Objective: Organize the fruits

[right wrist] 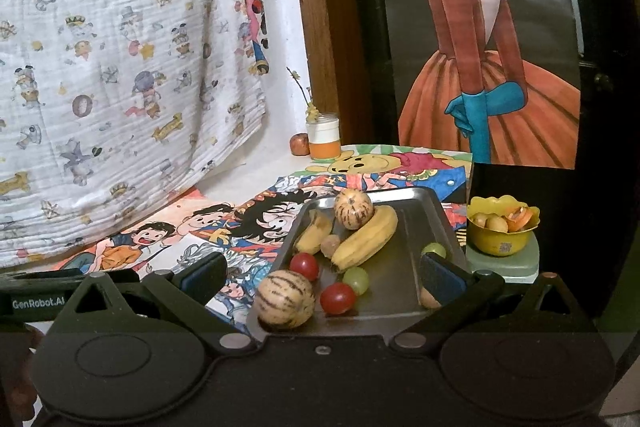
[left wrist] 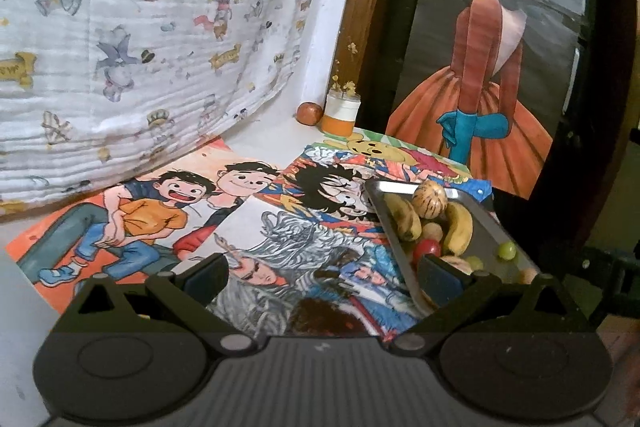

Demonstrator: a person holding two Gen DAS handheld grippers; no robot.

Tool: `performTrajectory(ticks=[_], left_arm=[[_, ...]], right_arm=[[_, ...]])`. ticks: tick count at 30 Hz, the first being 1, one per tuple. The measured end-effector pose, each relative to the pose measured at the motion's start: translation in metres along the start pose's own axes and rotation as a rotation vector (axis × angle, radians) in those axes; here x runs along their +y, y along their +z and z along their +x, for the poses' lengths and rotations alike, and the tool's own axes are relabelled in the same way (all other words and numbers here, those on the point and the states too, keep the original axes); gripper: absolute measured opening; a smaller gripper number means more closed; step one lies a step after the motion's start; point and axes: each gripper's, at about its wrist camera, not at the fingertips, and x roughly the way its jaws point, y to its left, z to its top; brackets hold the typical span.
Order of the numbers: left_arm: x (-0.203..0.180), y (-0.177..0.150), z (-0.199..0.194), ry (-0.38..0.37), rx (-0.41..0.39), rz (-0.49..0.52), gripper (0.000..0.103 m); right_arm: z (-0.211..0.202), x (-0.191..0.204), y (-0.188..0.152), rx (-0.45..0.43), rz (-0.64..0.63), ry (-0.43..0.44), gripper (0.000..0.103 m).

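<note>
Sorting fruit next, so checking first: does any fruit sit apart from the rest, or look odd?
Yes. One reddish round fruit sits alone by the far wall, beside the orange-and-white jar, away from the fruit in the metal tray and yellow bowl. Nothing looks spilled or damaged.
</note>
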Motion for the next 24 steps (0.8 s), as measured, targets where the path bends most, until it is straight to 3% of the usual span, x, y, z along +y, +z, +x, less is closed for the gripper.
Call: performTrajectory(ticks=[9, 24], left_arm=[[0.010, -0.017, -0.016, 0.006, 0.003, 0.030, 0.103], [0.016, -0.039, -0.026, 0.035, 0.025, 0.078, 0.103]], right_arm=[[-0.013, 0.012, -0.019, -0.015, -0.038, -0.009, 0.102], [-0.015, 0.016, -0.051, 0.036, -0.034, -0.006, 0.102]])
